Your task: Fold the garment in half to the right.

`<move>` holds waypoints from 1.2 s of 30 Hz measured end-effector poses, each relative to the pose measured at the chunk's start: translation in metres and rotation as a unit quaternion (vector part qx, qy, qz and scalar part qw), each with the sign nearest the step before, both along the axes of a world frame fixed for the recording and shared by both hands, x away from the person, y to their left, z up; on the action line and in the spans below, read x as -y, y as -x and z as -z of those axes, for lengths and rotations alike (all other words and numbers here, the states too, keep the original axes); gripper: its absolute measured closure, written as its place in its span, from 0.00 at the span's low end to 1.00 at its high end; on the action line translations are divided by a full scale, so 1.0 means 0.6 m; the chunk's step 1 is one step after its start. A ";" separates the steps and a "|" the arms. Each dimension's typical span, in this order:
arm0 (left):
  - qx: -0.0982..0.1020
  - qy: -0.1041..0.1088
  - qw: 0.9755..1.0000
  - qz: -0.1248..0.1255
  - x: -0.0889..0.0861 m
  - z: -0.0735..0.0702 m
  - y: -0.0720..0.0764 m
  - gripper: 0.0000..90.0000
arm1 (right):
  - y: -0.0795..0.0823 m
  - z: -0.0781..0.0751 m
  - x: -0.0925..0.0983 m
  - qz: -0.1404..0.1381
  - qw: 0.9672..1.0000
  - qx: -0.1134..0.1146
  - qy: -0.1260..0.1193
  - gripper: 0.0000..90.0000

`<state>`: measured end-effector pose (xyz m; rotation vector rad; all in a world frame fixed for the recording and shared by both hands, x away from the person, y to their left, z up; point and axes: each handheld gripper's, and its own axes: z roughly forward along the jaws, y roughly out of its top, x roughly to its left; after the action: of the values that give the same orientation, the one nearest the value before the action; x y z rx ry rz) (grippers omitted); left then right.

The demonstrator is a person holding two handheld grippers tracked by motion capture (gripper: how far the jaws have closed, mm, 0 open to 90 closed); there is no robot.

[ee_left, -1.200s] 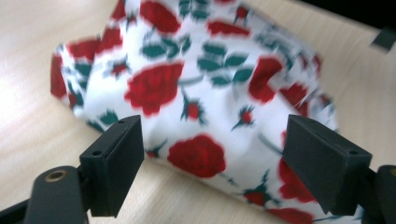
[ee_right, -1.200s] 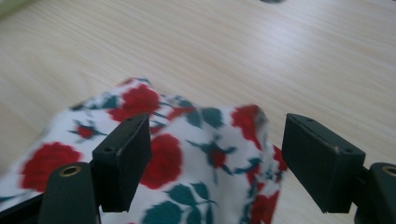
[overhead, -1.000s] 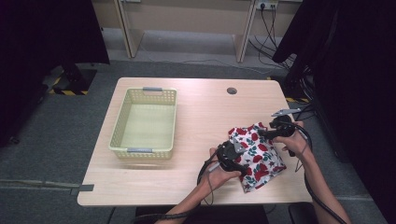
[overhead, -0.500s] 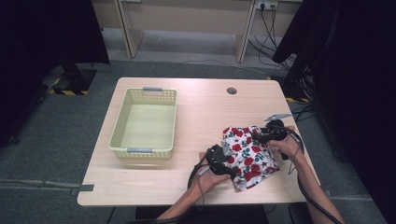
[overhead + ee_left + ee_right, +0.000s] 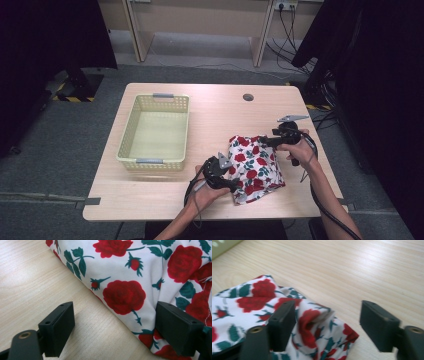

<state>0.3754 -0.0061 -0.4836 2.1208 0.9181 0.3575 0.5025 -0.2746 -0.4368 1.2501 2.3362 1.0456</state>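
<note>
A white cloth [image 5: 256, 167] printed with red roses and green leaves lies crumpled on the right half of the wooden table [image 5: 225, 115]. My left gripper [image 5: 236, 189] is at the cloth's front left edge. In the left gripper view it [image 5: 117, 331] stands open, with the cloth's edge [image 5: 125, 290] running between the jaws and the right jaw resting against the fabric. My right gripper [image 5: 265, 140] is at the cloth's far right corner. In the right gripper view it [image 5: 329, 325] is open and its jaws have just been opening, with a raised fold [image 5: 312, 322] of the cloth between them beside the left jaw.
A pale yellow plastic basket [image 5: 128, 137] with nothing in it stands on the left half of the table. A round cable hole [image 5: 248, 97] sits near the far edge. Bare wood lies between the basket and the cloth. Dark curtains flank the table.
Both grippers and the cloth have shifted left across the table, toward the basket. The cloth now lies lower and more spread out than a second ago.
</note>
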 end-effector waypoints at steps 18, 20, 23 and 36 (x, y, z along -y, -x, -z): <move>-0.002 -0.002 1.000 0.008 0.001 0.001 0.001 0.12 | 0.040 -0.076 0.009 -0.040 0.997 0.070 -0.019 0.78; -0.004 0.001 1.000 0.008 0.000 0.001 0.002 0.11 | 0.029 -0.052 0.010 -0.015 0.999 0.022 -0.020 0.55; -0.034 0.017 0.999 0.017 -0.006 -0.005 -0.004 0.10 | 0.015 -0.019 -0.001 -0.006 1.000 -0.012 -0.025 0.35; -0.036 0.036 0.999 0.015 -0.012 -0.013 0.007 0.06 | 0.026 -0.066 -0.025 -0.084 0.995 0.038 -0.036 0.90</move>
<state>0.3714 0.0012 -0.4761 2.0902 0.9264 0.2299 0.4870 -0.2597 -0.3974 1.0320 2.3967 1.2177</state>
